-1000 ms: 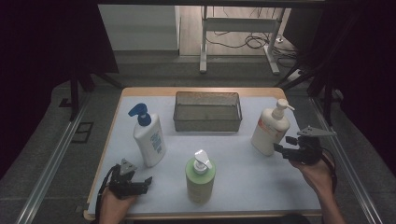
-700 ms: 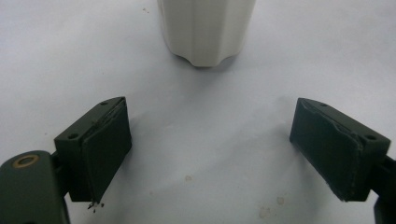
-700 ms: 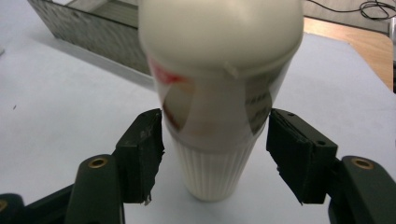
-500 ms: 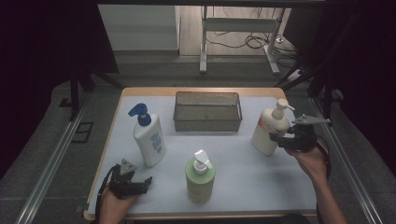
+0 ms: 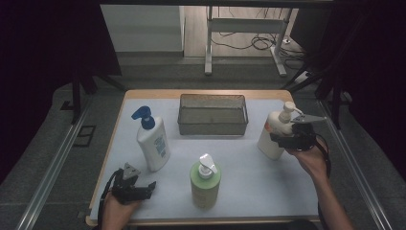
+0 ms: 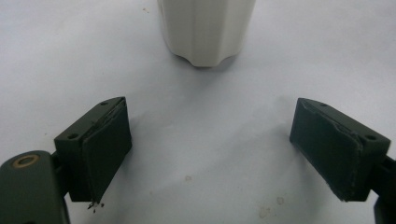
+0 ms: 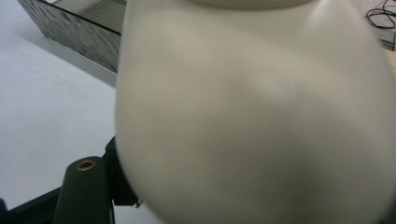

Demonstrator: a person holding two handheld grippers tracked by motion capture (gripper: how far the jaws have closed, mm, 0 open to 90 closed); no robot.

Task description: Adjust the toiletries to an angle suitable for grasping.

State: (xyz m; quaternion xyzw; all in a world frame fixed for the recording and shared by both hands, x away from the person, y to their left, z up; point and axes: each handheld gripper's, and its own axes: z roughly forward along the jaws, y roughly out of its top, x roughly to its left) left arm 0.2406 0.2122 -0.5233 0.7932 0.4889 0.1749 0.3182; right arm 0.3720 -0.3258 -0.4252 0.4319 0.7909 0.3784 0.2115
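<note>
Right: the surface point(image 5: 249, 172) carries a wire basket point(image 5: 213, 115) at its far edge. The cream pump bottle point(image 5: 274, 134) stands upright near the right edge, and the right tongs point(image 5: 280, 140) sit against its body, jaws just opening, with the bottle between them; can't tell if the pads press. Left tongs point(image 5: 148, 188) rest wide open and empty at the near-left corner.

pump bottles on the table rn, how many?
3. White bottle with blue pump at left, green bottle front centre, cream bottle at right against the right gripper. None seem hidden; the mesh basket looks empty.
</note>
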